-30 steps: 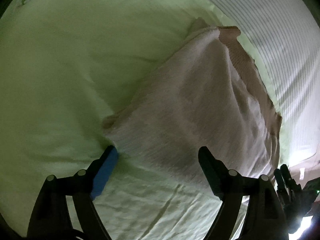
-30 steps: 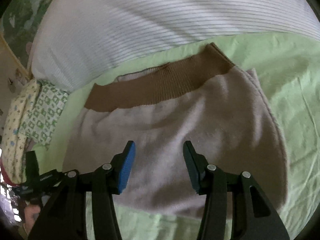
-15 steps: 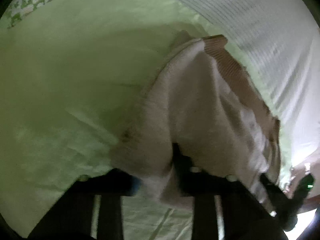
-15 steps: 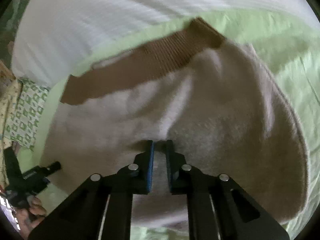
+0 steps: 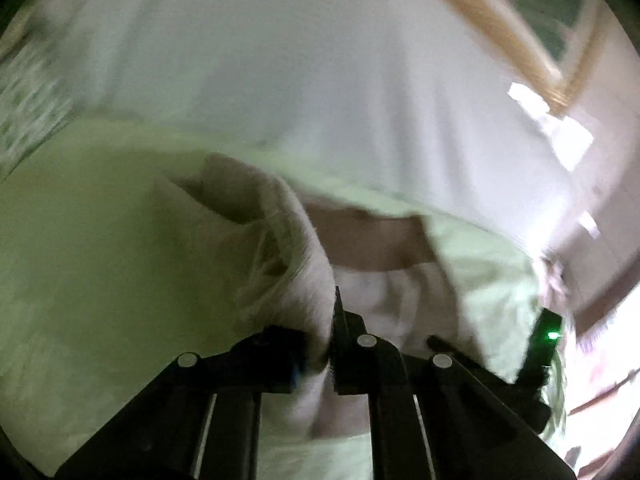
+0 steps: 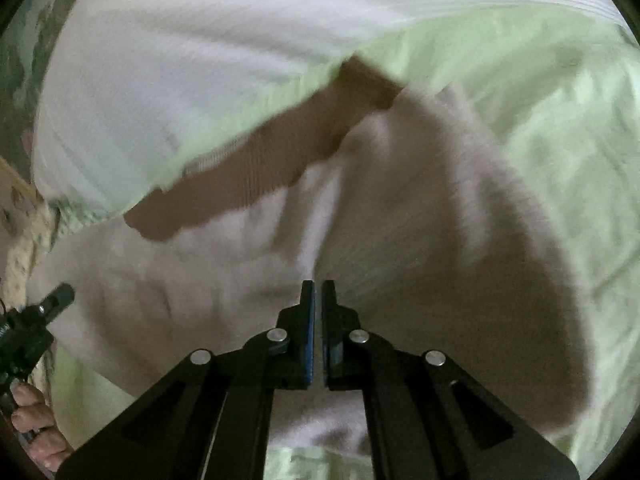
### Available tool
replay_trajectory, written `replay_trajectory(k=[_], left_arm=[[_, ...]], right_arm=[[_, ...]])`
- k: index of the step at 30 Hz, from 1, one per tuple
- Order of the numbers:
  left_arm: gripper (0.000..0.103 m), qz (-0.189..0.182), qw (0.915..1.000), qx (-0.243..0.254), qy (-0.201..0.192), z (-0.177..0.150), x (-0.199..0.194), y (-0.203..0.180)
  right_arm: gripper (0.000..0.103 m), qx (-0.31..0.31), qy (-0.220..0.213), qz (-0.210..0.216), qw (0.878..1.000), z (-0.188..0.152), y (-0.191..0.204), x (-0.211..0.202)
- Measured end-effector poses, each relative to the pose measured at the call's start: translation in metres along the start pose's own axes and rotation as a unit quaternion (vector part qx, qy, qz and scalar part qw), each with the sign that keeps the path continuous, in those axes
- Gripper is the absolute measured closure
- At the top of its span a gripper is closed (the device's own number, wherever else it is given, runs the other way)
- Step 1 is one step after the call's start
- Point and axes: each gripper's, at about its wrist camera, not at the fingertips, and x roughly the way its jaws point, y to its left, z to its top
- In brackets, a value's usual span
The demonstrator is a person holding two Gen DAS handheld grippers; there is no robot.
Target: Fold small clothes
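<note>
Surface: a bed covered by a pale green sheet (image 6: 560, 128), creased, with a white ribbed blanket (image 6: 180, 72) lying across the far side from 9 to 1 o'clock in the right wrist view. A patterned green-and-white cloth (image 6: 68, 212) shows at the 9 o'clock edge of that view. Both views are motion-blurred.

Task item: a small pale pink knit garment (image 6: 440, 240) with a brown ribbed band (image 6: 256, 176) lies on the sheet, occupying the centre of the right wrist view. The band runs from 9 o'clock up toward 12 o'clock along the garment's far edge, just beside the blanket.

Right gripper (image 6: 318, 304): jaws nearly closed, clamped on a raised pinch of the pink fabric at its near edge. The cloth peaks upward from the fingertips into a ridge toward 12 o'clock.

Left gripper (image 5: 320, 340): jaws clenched on a bunched edge of the same garment (image 5: 288, 264), which is lifted and folded over itself, rising toward 11 o'clock. The brown band (image 5: 372, 240) is visible beyond it at about 1 o'clock, flat on the sheet (image 5: 80, 240).

Also noted: in the right wrist view, the left gripper (image 6: 36, 320) body and the person's fingers (image 6: 32, 420) show at 8 o'clock. In the left wrist view, a dark device with a green light (image 5: 548, 332) appears at 4 o'clock.
</note>
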Motion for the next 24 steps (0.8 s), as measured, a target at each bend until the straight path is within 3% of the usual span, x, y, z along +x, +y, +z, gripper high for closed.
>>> replay_trajectory(k=[3, 7, 10, 14, 16, 18, 20, 21, 23, 24], left_arm=[[0.094, -0.051, 0.9969, 0.060, 0.006, -0.002, 0.012, -0.055], [0.094, -0.086, 0.9851, 0.144, 0.038, -0.029, 0.047, -0.115], [0.094, -0.077, 0.9747, 0.197, 0.072, -0.058, 0.081, -0.138], [0.090, -0.053, 0.9652, 0.228, 0.115, -0.084, 0.114, -0.137], [0.080, -0.054, 0.9640, 0.228, 0.126, -0.086, 0.114, -0.131], [0.060, -0.070, 0.9645, 0.220, 0.128, -0.089, 0.101, -0.126], [0.040, -0.063, 0.9672, 0.216, 0.118, -0.091, 0.083, -0.121], [0.038, -0.060, 0.9693, 0.212, 0.110, -0.092, 0.075, -0.119], [0.035, -0.052, 0.9719, 0.208, 0.098, -0.094, 0.058, -0.110], [0.030, -0.036, 0.9740, 0.205, 0.091, -0.096, 0.050, -0.102]], right_arm=[[0.101, 0.019, -0.027, -0.001, 0.999, 0.006, -0.017, -0.026], [0.101, 0.049, -0.053, -0.015, 0.997, 0.013, -0.051, -0.058], [0.101, 0.066, -0.060, -0.021, 0.996, 0.015, -0.072, -0.072], [0.101, 0.070, -0.059, -0.023, 0.996, 0.015, -0.082, -0.079], [0.098, 0.068, -0.055, -0.014, 0.996, 0.014, -0.081, -0.078], [0.096, 0.068, -0.047, 0.000, 0.997, 0.017, -0.078, -0.074], [0.096, 0.062, -0.040, 0.016, 0.997, 0.021, -0.069, -0.068], [0.094, 0.057, -0.037, 0.022, 0.997, 0.021, -0.064, -0.066], [0.080, 0.047, -0.030, 0.035, 0.998, 0.028, -0.053, -0.058], [0.056, 0.041, -0.025, 0.042, 0.998, 0.031, -0.048, -0.055]])
